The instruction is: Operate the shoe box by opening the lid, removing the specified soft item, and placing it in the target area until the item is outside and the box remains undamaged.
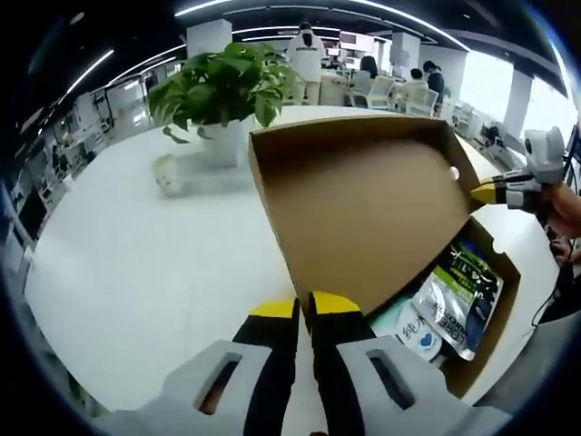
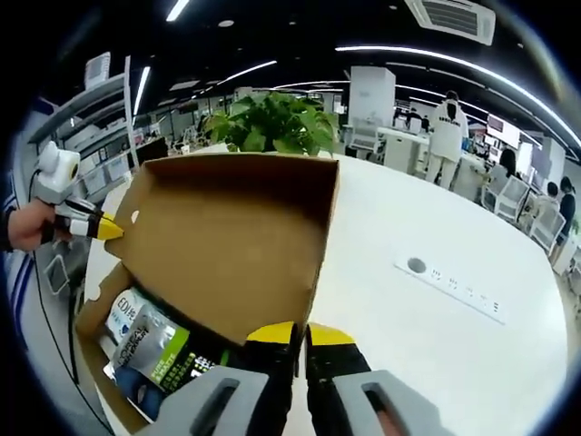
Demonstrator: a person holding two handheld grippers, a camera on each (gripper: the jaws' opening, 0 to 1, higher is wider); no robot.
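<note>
packets point(image 1: 458, 295) in box point(image 1: 495, 263), plant point(image 1: 227, 82) behind

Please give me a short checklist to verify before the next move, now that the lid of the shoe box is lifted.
1. Lid raised enough to reach inside: ok.
2. Left gripper closed on the lid's edge: ok.
3. Right gripper closed on the opposite lid edge: ok.
4. Pouches in the box visible and reachable: ok.
5. A gripper free to take an item: not ok, both hold the lid.
6. Which item is the specified soft one: cannot tell.
</note>
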